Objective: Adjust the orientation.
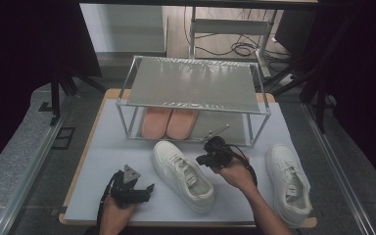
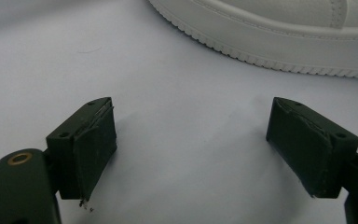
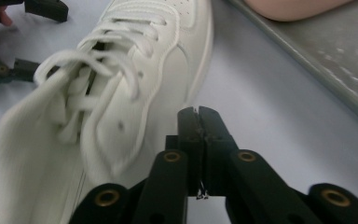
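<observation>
Looking down from the high view, a worktop (image 1: 107, 147) covered by a pale sheet is seen, with a metal shoe rack (image 1: 193, 83) standing at its far side. A pair of pink slippers (image 1: 169, 122) is stored on the rack's lower shelf. A white sneaker (image 1: 183, 174) is laid on the sheet in front of the rack, toe towards the rack and heel towards the person. A second white sneaker (image 1: 289, 183) is placed well apart, near the worktop's right edge.

The right tongs (image 1: 210, 155) are held just beside the middle sneaker's right flank, above its laces. In the right gripper view these tongs (image 3: 198, 122) are seen clenched, jaw against jaw, with nothing between them, and the sneaker (image 3: 112, 102) is seen just to their left.

The left tongs (image 1: 144, 188) are rested low on the sheet, near the sneaker's left side. In the left gripper view these tongs (image 2: 191, 149) are seen released, jaws wide apart over bare sheet, with the sneaker's ribbed sole (image 2: 261, 44) ahead of them, not touched
</observation>
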Available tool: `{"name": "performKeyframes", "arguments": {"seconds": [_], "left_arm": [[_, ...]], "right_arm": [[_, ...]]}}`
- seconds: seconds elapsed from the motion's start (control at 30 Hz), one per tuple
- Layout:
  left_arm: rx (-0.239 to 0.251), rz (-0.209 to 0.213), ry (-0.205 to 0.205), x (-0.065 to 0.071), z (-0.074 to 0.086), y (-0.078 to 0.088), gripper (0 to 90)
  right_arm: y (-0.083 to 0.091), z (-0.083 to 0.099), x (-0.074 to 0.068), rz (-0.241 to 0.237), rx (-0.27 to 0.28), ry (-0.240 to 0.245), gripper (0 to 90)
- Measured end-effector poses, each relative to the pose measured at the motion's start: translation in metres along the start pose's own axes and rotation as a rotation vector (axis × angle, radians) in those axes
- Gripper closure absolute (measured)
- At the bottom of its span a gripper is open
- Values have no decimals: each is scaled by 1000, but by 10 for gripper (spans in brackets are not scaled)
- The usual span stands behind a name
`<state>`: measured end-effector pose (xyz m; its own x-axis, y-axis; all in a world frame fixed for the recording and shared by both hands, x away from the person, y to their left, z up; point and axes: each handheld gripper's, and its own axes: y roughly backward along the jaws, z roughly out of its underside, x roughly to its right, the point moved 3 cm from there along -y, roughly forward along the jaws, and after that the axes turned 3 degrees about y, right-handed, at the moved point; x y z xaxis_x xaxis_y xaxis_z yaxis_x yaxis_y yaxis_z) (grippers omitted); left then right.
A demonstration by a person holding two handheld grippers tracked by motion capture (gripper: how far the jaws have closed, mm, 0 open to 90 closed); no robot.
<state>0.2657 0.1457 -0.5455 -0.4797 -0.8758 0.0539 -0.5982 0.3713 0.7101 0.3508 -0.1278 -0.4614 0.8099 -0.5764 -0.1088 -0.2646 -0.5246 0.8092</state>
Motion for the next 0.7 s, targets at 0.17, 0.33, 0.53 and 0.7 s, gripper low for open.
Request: {"name": "performKeyframes", "arguments": {"seconds": [0.17, 0.33, 0.53, 0.7], "left_arm": [[4, 0, 4, 0, 0, 0, 161], [4, 0, 5, 0, 0, 0, 161], [4, 0, 5, 0, 0, 0, 161], [4, 0, 4, 0, 0, 0, 161]], "right_arm": [[23, 15, -2, -3, 8, -14, 818], [38, 25, -11, -19, 17, -7, 772], [39, 30, -27, -30, -13, 29, 712], [27, 32, -31, -19, -51, 36, 673]]}}
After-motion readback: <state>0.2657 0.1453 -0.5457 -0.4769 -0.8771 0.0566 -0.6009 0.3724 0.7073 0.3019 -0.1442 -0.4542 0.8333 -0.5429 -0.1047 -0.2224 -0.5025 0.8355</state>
